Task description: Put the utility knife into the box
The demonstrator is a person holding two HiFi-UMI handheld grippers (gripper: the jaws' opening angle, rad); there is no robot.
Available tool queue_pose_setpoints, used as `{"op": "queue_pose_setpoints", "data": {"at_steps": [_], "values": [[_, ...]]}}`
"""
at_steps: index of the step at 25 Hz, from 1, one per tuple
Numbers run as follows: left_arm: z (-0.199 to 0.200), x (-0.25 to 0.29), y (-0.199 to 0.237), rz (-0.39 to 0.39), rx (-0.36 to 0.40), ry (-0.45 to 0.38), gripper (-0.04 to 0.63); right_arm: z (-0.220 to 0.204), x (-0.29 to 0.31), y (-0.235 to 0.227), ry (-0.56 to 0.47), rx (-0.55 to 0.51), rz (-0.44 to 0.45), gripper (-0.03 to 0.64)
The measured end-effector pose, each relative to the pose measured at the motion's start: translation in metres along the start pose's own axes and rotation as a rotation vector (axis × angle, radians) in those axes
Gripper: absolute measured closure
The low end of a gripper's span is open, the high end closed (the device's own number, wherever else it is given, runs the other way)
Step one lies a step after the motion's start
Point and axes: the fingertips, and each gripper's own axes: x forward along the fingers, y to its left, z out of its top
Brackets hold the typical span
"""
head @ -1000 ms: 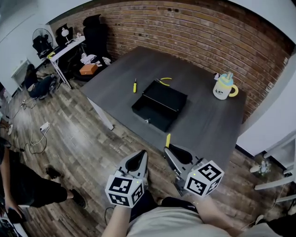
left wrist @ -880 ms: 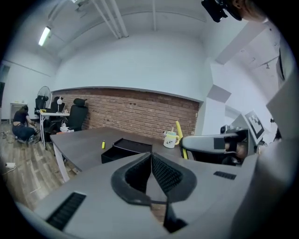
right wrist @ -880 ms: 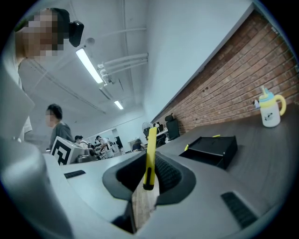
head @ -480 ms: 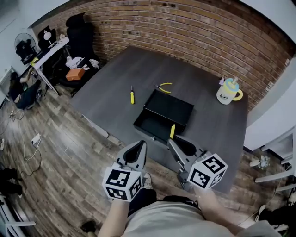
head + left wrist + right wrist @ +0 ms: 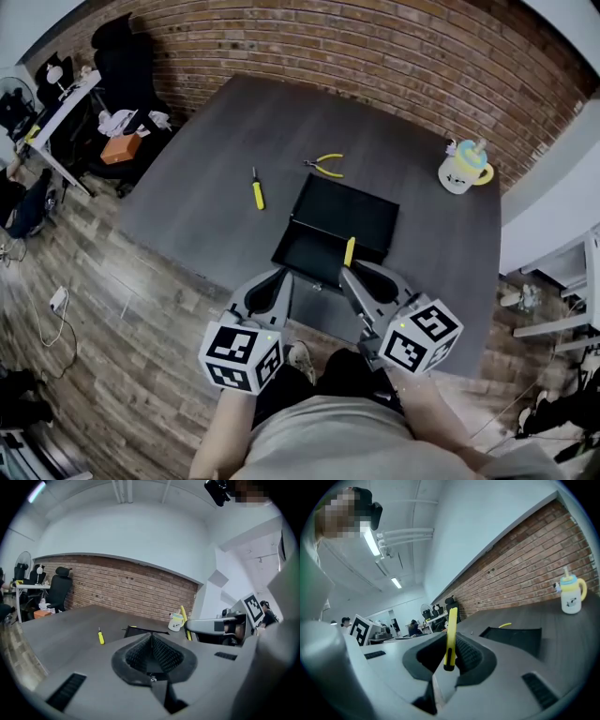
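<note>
The right tool [image 5: 451,651], clamped on the upright utility knife [image 5: 451,630] by the open box [image 5: 314,251] near the worktop's [image 5: 206,197] front edge, should lower it well inside before letting go (left tool [image 5: 151,641]: jaws together, empty).

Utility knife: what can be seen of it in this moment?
The utility knife is slim and yellow, plastic by its look, with a dark strip near its lower end; no blade shows. It stands upright, clamped between the right gripper's pads. In the head view it overlaps the near edge of the open black box.
</note>
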Motion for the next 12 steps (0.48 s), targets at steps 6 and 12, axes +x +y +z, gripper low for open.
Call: {"op": "queue_pose_setpoints", "data": {"at_steps": [6,12], "values": [[0.005,0.014,0.004,-0.034,-0.007,-0.001,0.574,0.006,0.003,-0.018,0.010,-0.021,-0.049,0.551],[-0.005,0.021,0.006,-0.016,-0.035,0.017,0.574,0.004,0.002,-0.042,0.066,-0.057,-0.079,0.551]]}}
